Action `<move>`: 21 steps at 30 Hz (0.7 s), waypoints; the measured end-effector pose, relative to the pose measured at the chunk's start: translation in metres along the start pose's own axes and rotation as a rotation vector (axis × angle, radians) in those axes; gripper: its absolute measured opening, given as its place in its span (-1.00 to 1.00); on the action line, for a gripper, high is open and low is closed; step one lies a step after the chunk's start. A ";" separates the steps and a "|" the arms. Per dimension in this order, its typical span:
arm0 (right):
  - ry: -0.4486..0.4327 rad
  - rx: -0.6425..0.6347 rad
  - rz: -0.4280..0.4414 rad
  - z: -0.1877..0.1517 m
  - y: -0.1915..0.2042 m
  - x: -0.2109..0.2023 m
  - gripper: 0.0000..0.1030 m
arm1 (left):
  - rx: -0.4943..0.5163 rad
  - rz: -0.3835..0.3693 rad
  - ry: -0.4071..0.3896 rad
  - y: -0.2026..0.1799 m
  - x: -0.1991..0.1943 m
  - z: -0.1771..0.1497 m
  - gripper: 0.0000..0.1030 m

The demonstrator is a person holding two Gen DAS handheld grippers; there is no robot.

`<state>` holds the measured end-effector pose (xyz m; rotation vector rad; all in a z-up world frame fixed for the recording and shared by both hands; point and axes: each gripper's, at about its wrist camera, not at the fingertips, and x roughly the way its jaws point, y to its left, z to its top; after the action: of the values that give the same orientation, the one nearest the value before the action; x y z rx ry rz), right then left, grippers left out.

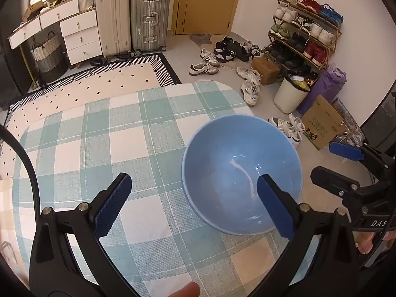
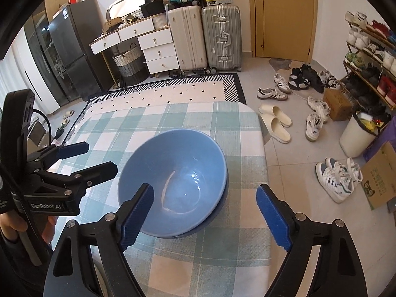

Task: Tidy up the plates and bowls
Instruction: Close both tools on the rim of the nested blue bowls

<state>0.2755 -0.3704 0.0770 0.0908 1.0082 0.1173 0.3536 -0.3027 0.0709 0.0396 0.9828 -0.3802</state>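
Observation:
A light blue bowl (image 1: 237, 163) (image 2: 173, 173) stands upright on the table with the green-and-white checked cloth (image 1: 99, 136) (image 2: 222, 116), near its right edge. It sits nested in a darker blue dish (image 2: 219, 212) of which only the rim shows. My left gripper (image 1: 194, 180) is open above the bowl's left rim, with one finger (image 1: 274, 208) over the bowl's inside and the other over the cloth. My right gripper (image 2: 204, 190) is open too. Its left finger (image 2: 136, 215) is by the near rim and its right finger is over the cloth. Neither pair of pads presses on the bowl.
The table's right edge drops to a tiled floor with several shoes (image 2: 336, 178), a white bin (image 1: 289, 94) and a cardboard box (image 1: 321, 123). A shoe rack (image 1: 304, 32) stands by the wall. A patterned rug (image 2: 173, 94), suitcases (image 2: 220, 37) and white drawers (image 2: 158, 49) lie beyond the table.

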 end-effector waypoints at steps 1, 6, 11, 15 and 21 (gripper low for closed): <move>0.006 0.002 0.000 0.000 -0.001 0.003 0.68 | -0.003 0.001 0.002 0.000 0.003 0.000 0.95; 0.027 0.013 -0.002 -0.002 -0.005 0.015 0.68 | -0.013 -0.003 0.022 0.001 0.018 0.000 0.95; 0.037 0.021 0.001 -0.002 -0.010 0.024 0.68 | -0.018 -0.008 0.034 0.002 0.027 0.001 0.95; 0.049 0.017 -0.005 -0.002 -0.011 0.032 0.68 | -0.022 -0.002 0.045 0.003 0.041 0.001 0.95; 0.073 0.015 -0.005 -0.003 -0.011 0.051 0.68 | -0.028 0.001 0.071 0.006 0.063 0.001 0.95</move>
<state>0.3006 -0.3741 0.0318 0.0983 1.0822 0.1094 0.3879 -0.3157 0.0191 0.0281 1.0576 -0.3659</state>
